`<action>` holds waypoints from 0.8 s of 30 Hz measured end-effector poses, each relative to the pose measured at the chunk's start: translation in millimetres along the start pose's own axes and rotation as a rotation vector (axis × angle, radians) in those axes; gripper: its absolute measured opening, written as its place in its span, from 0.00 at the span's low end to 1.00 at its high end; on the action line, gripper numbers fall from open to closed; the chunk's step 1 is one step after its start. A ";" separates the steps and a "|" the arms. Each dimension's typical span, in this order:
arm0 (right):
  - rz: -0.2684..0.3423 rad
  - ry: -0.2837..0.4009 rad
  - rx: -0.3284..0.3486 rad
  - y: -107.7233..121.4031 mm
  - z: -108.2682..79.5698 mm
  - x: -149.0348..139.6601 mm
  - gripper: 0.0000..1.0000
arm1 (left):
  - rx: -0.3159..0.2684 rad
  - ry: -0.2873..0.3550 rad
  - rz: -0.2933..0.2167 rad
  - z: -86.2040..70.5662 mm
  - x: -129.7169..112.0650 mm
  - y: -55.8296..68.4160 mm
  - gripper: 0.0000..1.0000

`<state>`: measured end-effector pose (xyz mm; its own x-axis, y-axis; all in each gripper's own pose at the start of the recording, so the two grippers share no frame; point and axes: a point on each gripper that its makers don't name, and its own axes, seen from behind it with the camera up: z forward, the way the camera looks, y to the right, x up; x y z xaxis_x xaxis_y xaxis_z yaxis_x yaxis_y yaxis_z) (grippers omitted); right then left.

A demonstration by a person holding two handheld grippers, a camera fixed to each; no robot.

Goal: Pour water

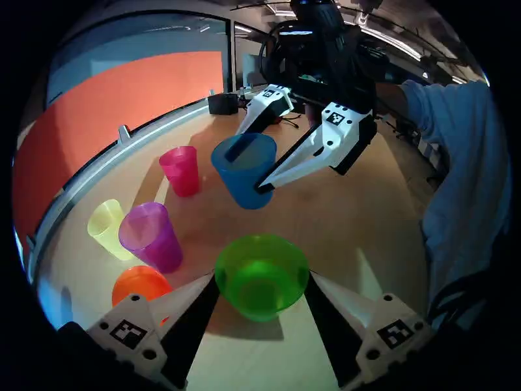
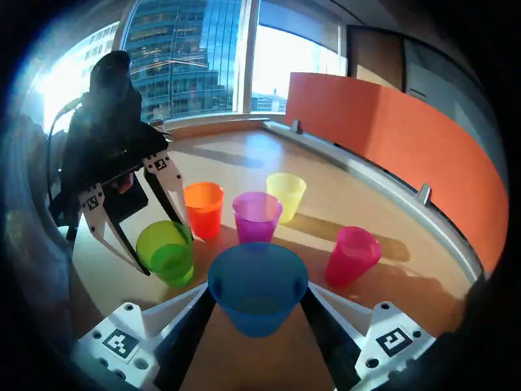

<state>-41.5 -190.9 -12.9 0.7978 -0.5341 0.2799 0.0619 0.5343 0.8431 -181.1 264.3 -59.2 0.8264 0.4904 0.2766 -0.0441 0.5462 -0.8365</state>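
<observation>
Over the wooden table point(image 1: 338, 215), the left gripper point(image 1: 260, 281) presses both fingers on the green cup point(image 1: 262, 264); the right gripper point(image 2: 257, 293) grips the blue cup point(image 2: 258, 277) between its fingers, near the green one.

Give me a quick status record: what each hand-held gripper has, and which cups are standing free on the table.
left hand-held gripper: shut on green cup
right hand-held gripper: shut on blue cup
free on table: orange cup, purple cup, yellow cup, pink cup, all upright
water in held cups: cannot tell
pour: no stream visible
</observation>
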 end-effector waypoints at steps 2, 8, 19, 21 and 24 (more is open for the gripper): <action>0.001 -0.001 0.000 0.0 -0.1 -0.2 0.90 | 0.000 0.000 -0.005 0.2 -1.6 -0.2 0.87; -0.002 -0.002 -0.006 0.5 0.0 -0.2 0.90 | 0.000 0.002 -0.017 -0.7 -4.0 -1.3 0.87; -0.005 0.001 -0.008 -1.6 -0.8 2.3 0.90 | 0.001 -0.005 -0.026 -2.0 -7.4 -2.7 0.89; -0.005 0.001 -0.008 -2.0 -1.1 2.2 0.90 | 0.002 -0.005 -0.026 -1.9 -7.3 -2.8 0.92; -0.004 0.000 -0.010 -2.4 -1.2 1.6 0.90 | 0.004 -0.007 -0.025 -2.0 -8.3 -2.9 0.96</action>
<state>-39.7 -192.3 -15.1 0.7977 -0.5363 0.2760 0.0715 0.5384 0.8396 -186.7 257.2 -60.0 0.8235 0.4810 0.3008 -0.0258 0.5613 -0.8272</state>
